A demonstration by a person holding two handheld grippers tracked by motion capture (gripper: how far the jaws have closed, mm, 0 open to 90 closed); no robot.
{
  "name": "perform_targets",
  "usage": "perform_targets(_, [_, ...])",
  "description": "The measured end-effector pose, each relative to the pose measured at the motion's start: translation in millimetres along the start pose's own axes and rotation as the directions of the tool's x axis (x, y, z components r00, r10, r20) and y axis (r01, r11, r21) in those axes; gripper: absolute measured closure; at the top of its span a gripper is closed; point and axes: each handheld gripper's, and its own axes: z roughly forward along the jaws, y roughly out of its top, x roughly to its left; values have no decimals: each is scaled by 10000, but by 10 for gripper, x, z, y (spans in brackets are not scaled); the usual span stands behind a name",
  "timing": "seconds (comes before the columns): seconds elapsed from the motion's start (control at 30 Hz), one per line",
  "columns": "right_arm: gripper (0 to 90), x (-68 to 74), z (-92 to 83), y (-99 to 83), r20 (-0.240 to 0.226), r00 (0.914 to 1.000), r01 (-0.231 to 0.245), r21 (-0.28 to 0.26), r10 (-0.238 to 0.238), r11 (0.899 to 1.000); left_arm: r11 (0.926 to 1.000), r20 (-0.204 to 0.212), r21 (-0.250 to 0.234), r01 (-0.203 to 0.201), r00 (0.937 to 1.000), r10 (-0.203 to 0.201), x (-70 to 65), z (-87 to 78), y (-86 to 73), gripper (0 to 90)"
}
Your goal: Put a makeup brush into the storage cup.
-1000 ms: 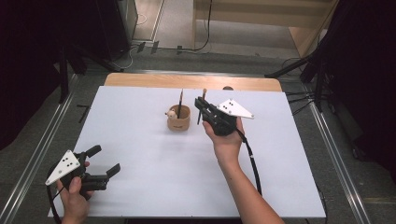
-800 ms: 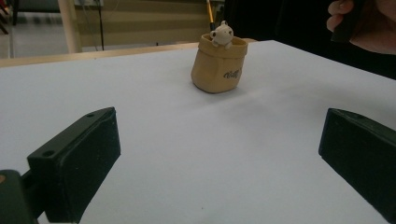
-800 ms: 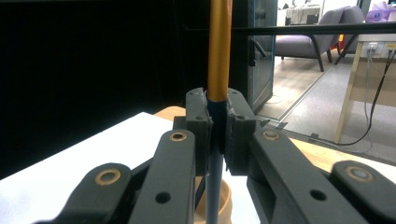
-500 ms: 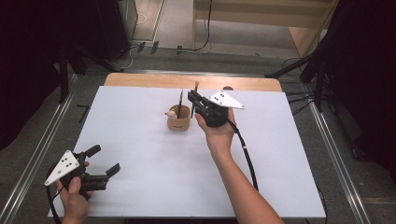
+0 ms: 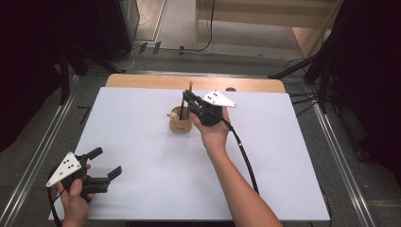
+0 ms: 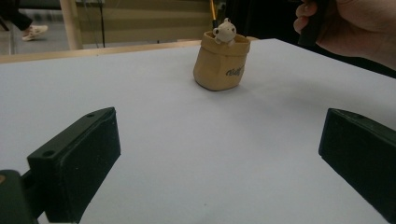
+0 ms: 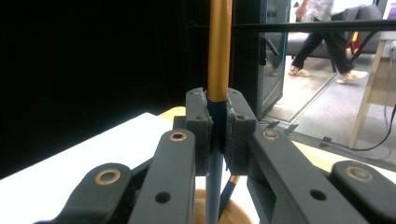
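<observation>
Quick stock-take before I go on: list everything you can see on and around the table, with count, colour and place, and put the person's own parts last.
Tan sack-shaped pen holder: one, tan, centre-back of the table.
Small cream bear figure: one, cream, peeking over the holder's rim.
Gold-and-blue pen: one, upright over the holder, clamped in the right gripper.
Dark pencil: one, standing in the holder.
White table top: one, white, with a wooden strip along the far edge.
Left gripper: one, black, near-left corner, jaws apart, nothing between them.
Right gripper: one, black, above the holder, shut on the pen.
Hands: two, one holding each gripper.
</observation>
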Motion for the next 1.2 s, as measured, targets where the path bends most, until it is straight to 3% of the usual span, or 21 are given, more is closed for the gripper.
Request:
perform_targets(0.23, [843, -32, 80, -98, 74, 9997, -237, 254, 235, 9994, 10000, 12, 5, 8, 10000, -8, -1, 5, -3, 0])
perform_targets(0.57, [843, -35, 188, -311, 298, 9996, -28, 958, 0, 9954, 9999, 130, 100, 57, 9999, -58, 8, 8, -10, 0])
perform_targets(0.87, [837, -38, 213, -442, 425, 9991, -105, 1218, 54, 9925, 9998, 117, 95, 148, 9998, -149, 15, 11, -15, 0])
perform_targets(1.2, [706, -81, 159, -414, 437, 9987, -294, 1179, 244, 9926, 9998, 170, 139, 137, 9998, -139, 17, 23, -19, 0])
